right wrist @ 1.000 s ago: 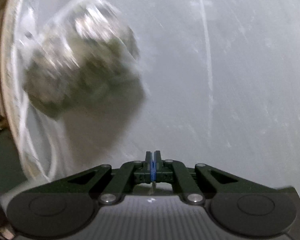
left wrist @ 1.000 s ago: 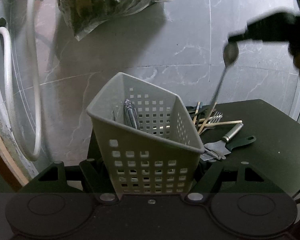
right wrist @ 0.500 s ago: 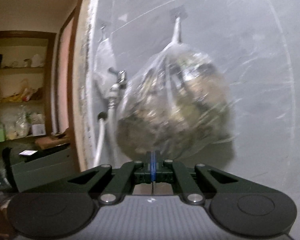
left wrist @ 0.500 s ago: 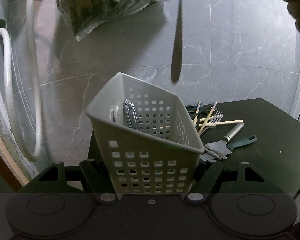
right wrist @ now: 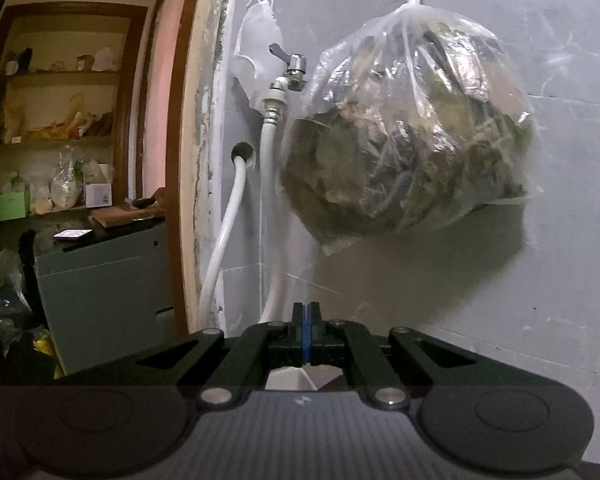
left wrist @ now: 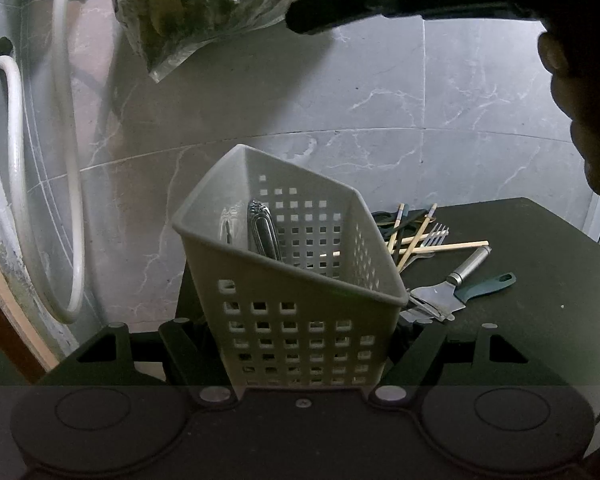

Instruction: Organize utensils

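Left claw [left wrist: 300, 360] clamped on the lower walls of a grey perforated utensil basket [left wrist: 292, 280], held tilted just above the near edge of the dark surface [left wrist: 540, 280]. Inside the basket, two metal utensil handles [left wrist: 262, 232] leaning against the left wall. Just right of the basket on the surface, a loose pile: a metal spatula [left wrist: 448, 288] with a steel grip, a green-handled tool [left wrist: 488, 286], a fork [left wrist: 434, 236], several wooden chopsticks [left wrist: 452, 246], exact count unclear in the tangle. Above, at the top of the left view, the right claw [right wrist: 306, 334] crossing over the basket, pressed fully shut, blue pads together, whatever hangs below them hidden; a corner of the basket's rim peeking beneath it. Farther back, a grey marble-tiled wall [left wrist: 340, 100], one clear plastic bag [right wrist: 412, 140] of dried leaves hanging there, one tap [right wrist: 290, 68], two white hoses [left wrist: 16, 160].
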The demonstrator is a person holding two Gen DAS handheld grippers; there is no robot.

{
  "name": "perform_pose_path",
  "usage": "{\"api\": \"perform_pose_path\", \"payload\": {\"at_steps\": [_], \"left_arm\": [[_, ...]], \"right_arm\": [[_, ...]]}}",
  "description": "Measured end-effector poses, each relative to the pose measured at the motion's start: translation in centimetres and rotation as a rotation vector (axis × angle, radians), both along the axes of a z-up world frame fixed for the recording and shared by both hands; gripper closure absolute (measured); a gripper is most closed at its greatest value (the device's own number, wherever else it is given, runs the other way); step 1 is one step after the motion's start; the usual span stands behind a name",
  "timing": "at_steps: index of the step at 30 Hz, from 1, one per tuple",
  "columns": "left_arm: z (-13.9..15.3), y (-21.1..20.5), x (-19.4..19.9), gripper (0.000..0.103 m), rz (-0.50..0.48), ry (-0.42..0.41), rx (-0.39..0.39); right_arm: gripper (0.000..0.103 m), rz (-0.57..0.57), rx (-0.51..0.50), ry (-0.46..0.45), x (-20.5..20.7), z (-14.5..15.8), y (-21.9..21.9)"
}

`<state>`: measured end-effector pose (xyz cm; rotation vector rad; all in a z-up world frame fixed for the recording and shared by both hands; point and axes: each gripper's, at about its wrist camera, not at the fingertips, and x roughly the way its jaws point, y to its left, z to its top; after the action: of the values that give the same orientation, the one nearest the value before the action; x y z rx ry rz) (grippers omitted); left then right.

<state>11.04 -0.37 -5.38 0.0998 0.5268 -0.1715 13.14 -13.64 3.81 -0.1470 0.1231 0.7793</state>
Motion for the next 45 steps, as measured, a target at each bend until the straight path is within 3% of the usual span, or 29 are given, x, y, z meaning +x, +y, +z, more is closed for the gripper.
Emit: {"api": "perform_pose_path", "payload": {"at_steps": [6,8,14,16,19,27,35,45], "left_arm": [[0.0,0.0,0.0,0.027,0.000,0.000,0.000],[0.0,-0.1,0.0,0.027,0.000,0.001,0.001],[0.0,-0.1,0.1,0.026,0.001,0.005,0.003],[0.1,0.0,0.1,0.026,0.001,0.007,0.005],[0.1,-0.1,0.2,0.026,0.001,0.011,0.009],[0.1,-0.3,0.4,0.026,0.005,0.020,0.014],[0.2,-0.3,0.5,0.026,0.013,0.025,0.015],[0.2,-0.5,0.5,0.026,0.030,0.027,0.014]], "right_arm": [[0.099,-0.106,0.049,0.050,0.9,-0.1,-3.0],[0.094,-0.164,0.059,0.068,1.3,-0.4,-4.4],[0.063,-0.364,0.054,0.148,2.1,-2.2,-9.5],[0.047,-0.427,0.041,0.175,2.0,-3.0,-11.1],[0.037,-0.499,0.033,0.225,1.8,-4.3,-13.2],[0.000,-0.567,-0.035,0.372,1.3,-8.2,-16.1],[0.000,-0.587,-0.136,0.506,2.9,-11.1,-15.3],[0.000,-0.603,-0.315,0.491,6.4,-12.1,-13.3]]}}
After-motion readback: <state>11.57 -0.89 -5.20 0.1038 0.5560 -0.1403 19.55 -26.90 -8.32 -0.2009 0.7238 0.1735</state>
